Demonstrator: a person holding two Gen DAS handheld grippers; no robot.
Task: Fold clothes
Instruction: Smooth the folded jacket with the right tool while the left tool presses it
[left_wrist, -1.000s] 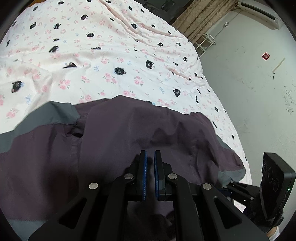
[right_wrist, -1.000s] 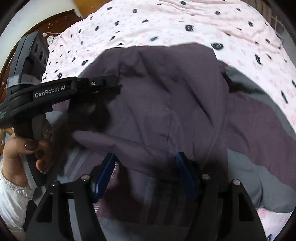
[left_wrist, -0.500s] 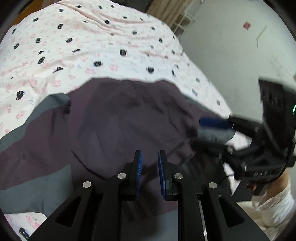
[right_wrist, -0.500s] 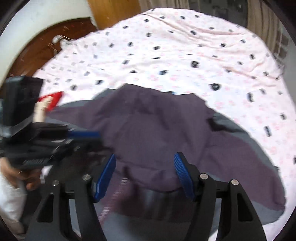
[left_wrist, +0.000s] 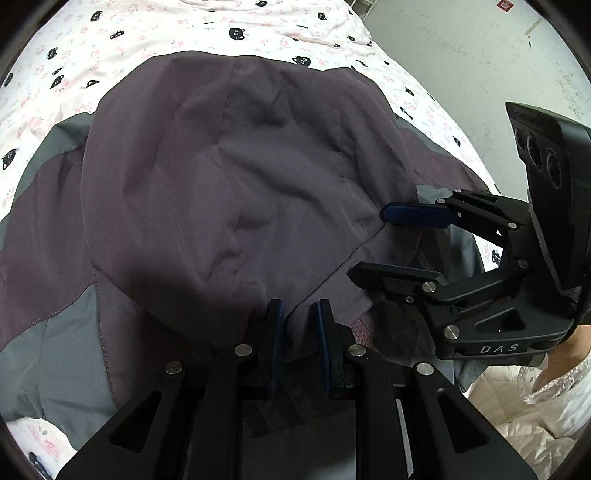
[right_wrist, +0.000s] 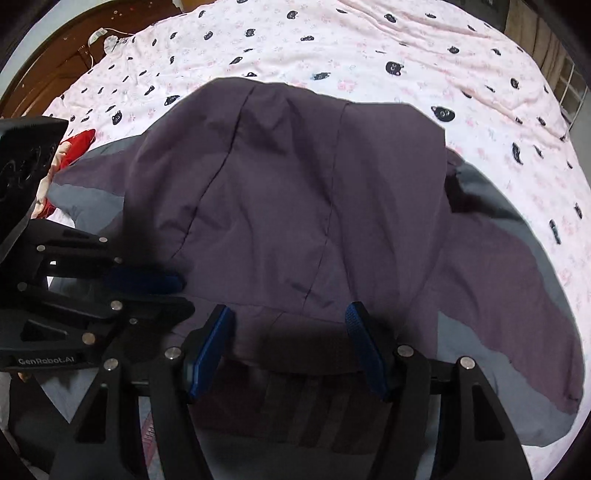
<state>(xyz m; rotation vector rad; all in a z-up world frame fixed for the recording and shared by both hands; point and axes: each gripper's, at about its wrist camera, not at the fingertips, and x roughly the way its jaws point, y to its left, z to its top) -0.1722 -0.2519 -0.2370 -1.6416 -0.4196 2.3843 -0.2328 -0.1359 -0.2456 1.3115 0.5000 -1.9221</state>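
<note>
A purple and grey jacket (left_wrist: 240, 166) (right_wrist: 295, 184) lies spread on the bed, its purple hood-like flap laid flat over the body. My left gripper (left_wrist: 299, 325) hovers at the flap's near edge, partly open, its blue pads not pinching the cloth. From the right wrist view the left gripper (right_wrist: 173, 291) sits at the flap's left corner. My right gripper (right_wrist: 289, 310) is wide open over the flap's near hem. In the left wrist view the right gripper (left_wrist: 369, 243) stands by the flap's right corner, fingers apart with nothing held.
The bed carries a pink sheet (right_wrist: 369, 48) printed with black cat faces. A red cloth (right_wrist: 79, 144) lies by the jacket's left sleeve. A wooden headboard (right_wrist: 55, 55) is at far left, a white wall (left_wrist: 480, 74) at right. A person's white sleeve (left_wrist: 554, 373) holds the right gripper.
My left gripper, shut on the purple cloth a second ago, has opened and let it go. The flap now lies flat, and both grippers have come close together at its near edge.
</note>
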